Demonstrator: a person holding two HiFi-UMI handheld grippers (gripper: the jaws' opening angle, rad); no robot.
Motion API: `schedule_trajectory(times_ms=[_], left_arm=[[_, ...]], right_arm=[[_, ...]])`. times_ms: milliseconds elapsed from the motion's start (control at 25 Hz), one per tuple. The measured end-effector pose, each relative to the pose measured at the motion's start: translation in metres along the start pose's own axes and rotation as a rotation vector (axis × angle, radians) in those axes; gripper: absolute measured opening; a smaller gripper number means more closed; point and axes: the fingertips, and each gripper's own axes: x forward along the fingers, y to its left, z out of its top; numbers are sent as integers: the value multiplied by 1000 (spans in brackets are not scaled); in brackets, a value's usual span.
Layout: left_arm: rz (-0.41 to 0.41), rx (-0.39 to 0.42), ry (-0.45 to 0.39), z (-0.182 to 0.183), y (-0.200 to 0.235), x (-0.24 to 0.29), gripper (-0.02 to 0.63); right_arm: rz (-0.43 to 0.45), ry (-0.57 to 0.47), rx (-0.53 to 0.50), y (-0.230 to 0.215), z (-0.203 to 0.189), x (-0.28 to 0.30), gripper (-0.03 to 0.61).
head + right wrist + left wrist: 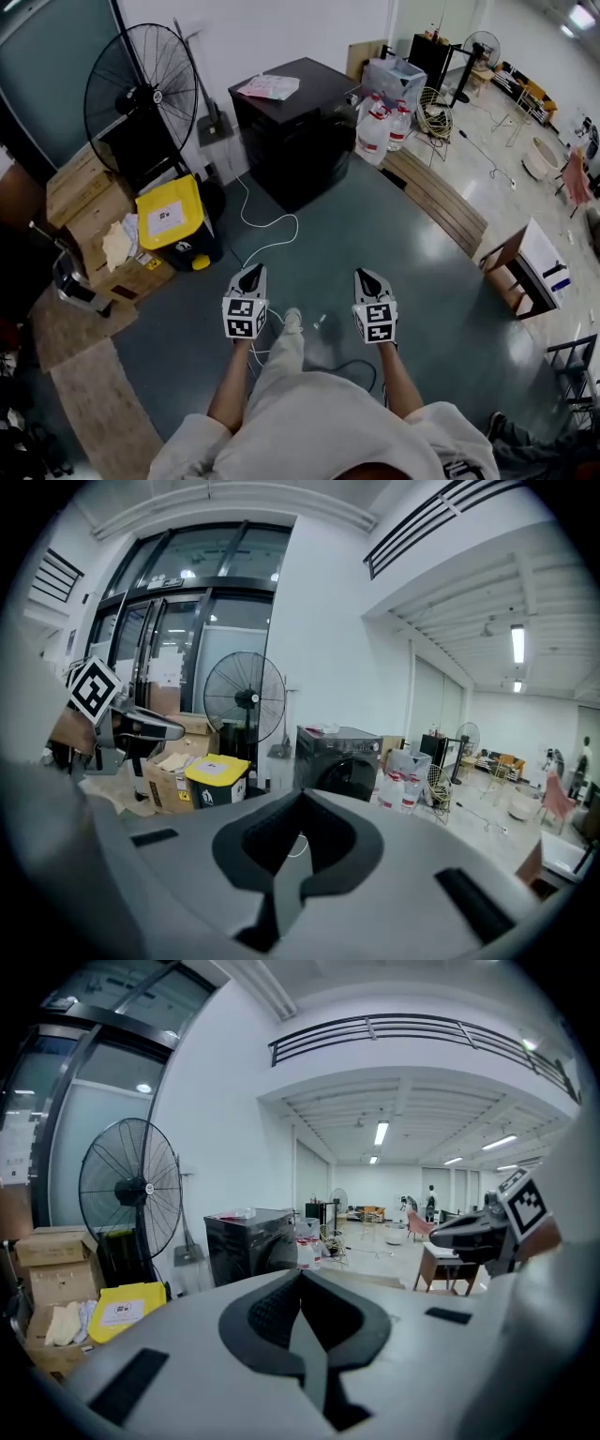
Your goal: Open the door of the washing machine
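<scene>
Since both of my grippers are closed on nothing, I have no hold on anything yet. My left gripper (251, 272) and my right gripper (368, 277) hang side by side over the grey floor (412, 281), each with its jaws together, both aimed ahead and slightly down. Just past their tips a white cable (267, 225) loops across the floor towards the washing machine (295, 131). That is a dark front-loader standing well apart from me against the white wall, with a flat packet (269, 86) on its lid. To its left are a yellow bin (173, 220) and a big standing fan (141, 84).

From the right gripper view its round door (342, 778) faces me and looks shut.

I judge the machine heavy enough not to shift when I pull. The door should be a stiff, hinged ring around a glass bowl, smooth and likely slippery for my pads. I expect the latch to resist at first and the door to swing lightly afterwards. The place to take hold is the rim or handle recess on the side away from the hinge. From here I cannot tell which side that is.
</scene>
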Motion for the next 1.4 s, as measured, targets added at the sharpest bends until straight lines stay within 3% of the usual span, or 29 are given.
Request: schedule_trajectory(times_ms=[240, 680, 1160, 1200, 1280, 1320, 1400], left_arm=[[-17, -21, 17, 18, 46, 80, 8], [-82, 6, 1, 84, 110, 213, 8], [-141, 48, -24, 119, 154, 300, 9], [-157, 45, -26, 120, 154, 304, 33], [-201, 37, -22, 119, 152, 313, 223], [-213, 44, -20, 118, 151, 317, 276], [-221, 69, -16, 117, 152, 324, 317]], right_arm=[[-14, -5, 15, -29, 35, 84, 0], [-77, -12, 12, -88, 101, 206, 0], [-105, 22, 17, -114, 118, 294, 0], [-105, 25, 18, -115, 118, 298, 0], [-101, 33, 21, -116, 117, 306, 0], [-101, 36, 21, -116, 117, 309, 0], [-98, 39, 23, -116, 117, 318, 0]])
